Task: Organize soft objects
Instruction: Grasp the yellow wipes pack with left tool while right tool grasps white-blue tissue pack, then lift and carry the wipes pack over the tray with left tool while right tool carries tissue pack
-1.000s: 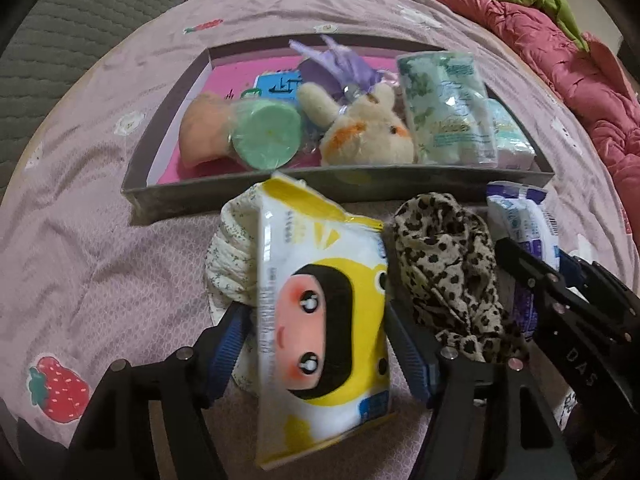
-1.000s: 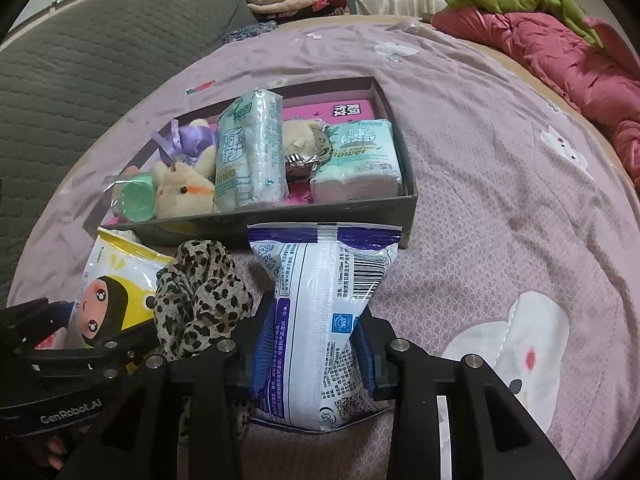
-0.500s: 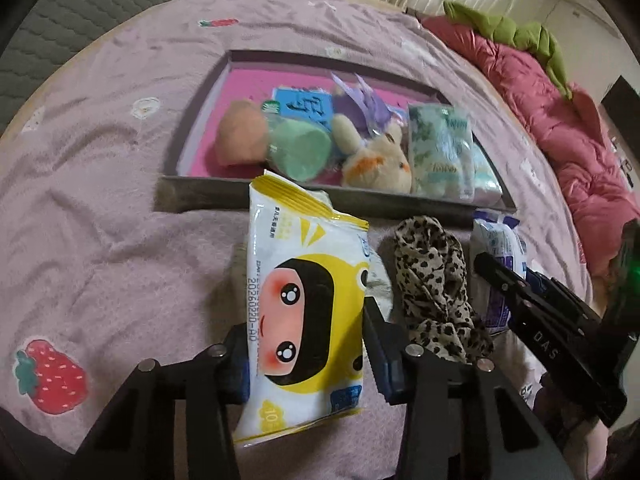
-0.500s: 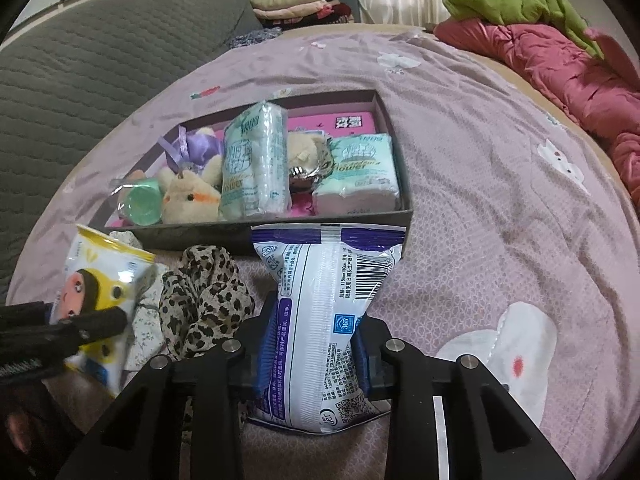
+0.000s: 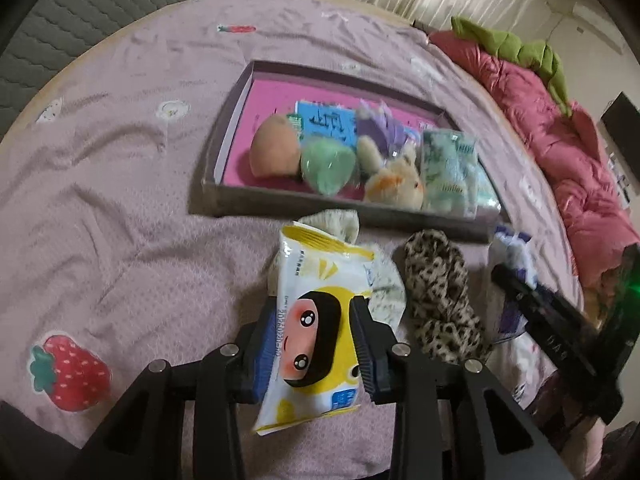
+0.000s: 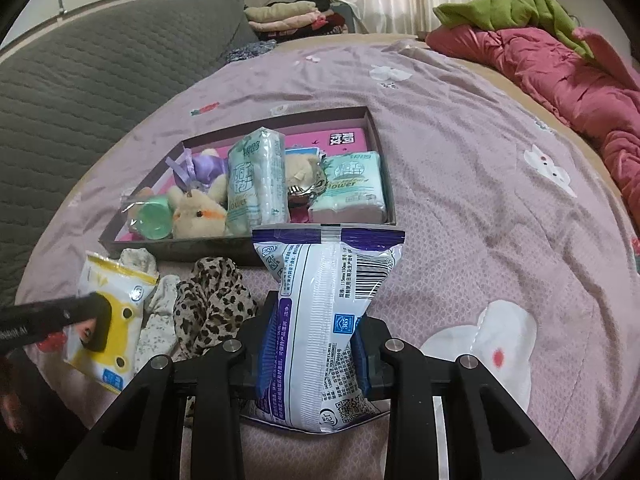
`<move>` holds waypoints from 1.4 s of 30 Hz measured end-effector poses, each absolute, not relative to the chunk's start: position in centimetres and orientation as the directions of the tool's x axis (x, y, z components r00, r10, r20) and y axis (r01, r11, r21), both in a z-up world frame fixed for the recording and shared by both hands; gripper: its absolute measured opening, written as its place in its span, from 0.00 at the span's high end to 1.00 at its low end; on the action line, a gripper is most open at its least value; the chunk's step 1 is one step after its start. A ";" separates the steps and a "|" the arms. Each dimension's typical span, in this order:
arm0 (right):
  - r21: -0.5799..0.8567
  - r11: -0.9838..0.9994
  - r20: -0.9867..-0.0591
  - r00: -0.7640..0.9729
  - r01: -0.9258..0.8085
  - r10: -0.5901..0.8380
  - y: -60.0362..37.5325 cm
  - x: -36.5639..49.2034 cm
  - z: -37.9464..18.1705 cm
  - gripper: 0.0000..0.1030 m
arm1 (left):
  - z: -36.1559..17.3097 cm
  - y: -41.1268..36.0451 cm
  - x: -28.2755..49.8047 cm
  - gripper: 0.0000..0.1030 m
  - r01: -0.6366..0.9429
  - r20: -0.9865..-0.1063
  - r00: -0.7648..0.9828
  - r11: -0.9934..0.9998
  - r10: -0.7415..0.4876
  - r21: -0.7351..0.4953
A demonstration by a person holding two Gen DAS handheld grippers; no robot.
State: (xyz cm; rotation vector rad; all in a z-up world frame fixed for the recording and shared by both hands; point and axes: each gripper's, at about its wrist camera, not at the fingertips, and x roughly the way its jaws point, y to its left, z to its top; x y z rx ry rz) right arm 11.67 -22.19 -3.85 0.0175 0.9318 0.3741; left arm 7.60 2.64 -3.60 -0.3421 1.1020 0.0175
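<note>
Left gripper point(image 5: 314, 344) fingers closing, pinching yellow wipes pack point(image 5: 316, 328) above bed; right gripper point(image 6: 316, 346) fingers pinching blue wipes pack point(image 6: 324, 320); both probably heading into box point(image 6: 382, 168) holding other soft items.

One grey tray point(image 6: 385, 184) with a pink floor. In it:

- two green tissue packs, one upright point(image 6: 256, 184), one flat point(image 6: 350, 188);
- two plush toys, one cream point(image 6: 198, 216), one tan point(image 6: 300, 166);
- one orange ball point(image 5: 276, 152);
- one green ball point(image 5: 328, 164);
- one purple bow point(image 6: 200, 168);
- one blue card point(image 5: 326, 124).

On the bedspread:

- two wipe packs, one yellow point(image 5: 316, 332), one purple-and-white point(image 6: 324, 312);
- one leopard scrunchie point(image 5: 438, 292);
- one floral cloth point(image 5: 384, 292).

Two grippers.
</note>
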 end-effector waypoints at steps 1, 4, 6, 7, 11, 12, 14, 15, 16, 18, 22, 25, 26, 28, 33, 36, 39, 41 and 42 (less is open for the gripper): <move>0.175 0.936 -0.780 0.538 -0.305 0.321 -22.2 11.6 -3.8 0.68 | -3.7 2.6 7.5 0.65 -0.175 -0.872 0.458 0.944 -0.174 -0.280; 0.176 0.937 -0.779 0.539 -0.302 0.320 -22.3 11.7 -3.8 0.68 | -3.9 3.0 7.3 0.65 -0.160 -0.840 0.451 0.898 -0.302 -0.409; 0.177 0.937 -0.779 0.539 -0.301 0.320 -22.3 11.7 -3.8 0.68 | -3.8 2.5 7.2 0.65 -0.133 -0.832 0.445 0.895 -0.329 -0.426; 0.178 0.938 -0.779 0.539 -0.298 0.319 -22.4 11.7 -3.8 0.68 | -3.8 2.2 7.1 0.64 -0.115 -0.831 0.445 0.899 -0.334 -0.423; 0.183 0.940 -0.779 0.540 -0.288 0.317 -22.6 11.8 -3.8 0.68 | -4.2 0.6 6.5 0.64 -0.031 -0.835 0.399 0.904 -0.379 -0.426; 0.182 0.940 -0.779 0.541 -0.288 0.317 -22.5 11.8 -3.8 0.68 | -4.4 0.1 6.4 0.64 -0.014 -0.838 0.391 0.908 -0.381 -0.420; 0.180 0.941 -0.779 0.542 -0.287 0.315 -22.5 11.8 -3.8 0.68 | -4.8 -0.8 6.2 0.64 0.011 -0.842 0.368 0.907 -0.394 -0.420; 0.181 0.940 -0.780 0.540 -0.288 0.315 -22.6 11.8 -3.8 0.68 | -5.0 -1.0 6.3 0.63 0.015 -0.843 0.358 0.906 -0.401 -0.424; 0.181 0.941 -0.781 0.539 -0.288 0.315 -22.6 11.8 -3.8 0.68 | -5.3 -1.3 6.4 0.63 0.025 -0.849 0.340 0.907 -0.404 -0.421; 0.177 0.941 -0.781 0.540 -0.289 0.313 -22.6 11.8 -3.7 0.68 | -5.9 -1.9 6.3 0.63 0.035 -0.862 0.332 0.918 -0.384 -0.396; 0.169 0.944 -0.783 0.544 -0.283 0.303 -22.6 11.9 -3.8 0.68 | -7.4 -2.7 6.4 0.69 0.042 -0.870 0.308 0.919 -0.385 -0.392; 0.165 0.947 -0.780 0.552 -0.275 0.296 -22.8 12.0 -3.7 0.68 | -7.1 -2.3 6.2 0.83 0.033 -0.856 0.318 0.907 -0.408 -0.421; 0.163 0.948 -0.778 0.555 -0.272 0.293 -22.8 12.0 -3.6 0.68 | -6.8 -2.2 6.2 0.85 0.033 -0.849 0.319 0.901 -0.420 -0.433; 0.167 0.948 -0.776 0.557 -0.271 0.296 -22.9 12.0 -3.5 0.68 | -6.3 -2.1 6.0 0.88 0.045 -0.842 0.332 0.899 -0.424 -0.435; 0.156 0.945 -0.763 0.573 -0.287 0.300 -22.5 11.6 -2.7 0.68 | -5.1 -2.0 6.3 0.90 0.043 -0.830 0.371 0.901 -0.416 -0.433; 0.150 0.941 -0.745 0.591 -0.302 0.308 -22.2 11.2 -1.7 0.68 | -3.7 -1.5 6.5 0.90 0.049 -0.810 0.410 0.897 -0.420 -0.440; 0.143 0.938 -0.730 0.606 -0.316 0.315 -21.8 11.1 -0.7 0.68 | -2.3 -1.4 6.7 0.90 0.057 -0.796 0.443 0.899 -0.413 -0.434; 0.136 0.936 -0.721 0.615 -0.326 0.319 -21.6 11.0 -0.2 0.68 | -1.5 -1.3 6.9 0.90 0.061 -0.790 0.460 0.902 -0.406 -0.428; 0.136 0.934 -0.717 0.618 -0.331 0.323 -21.5 11.0 0.1 0.68 | -1.1 -1.2 7.0 0.90 0.058 -0.787 0.468 0.903 -0.401 -0.426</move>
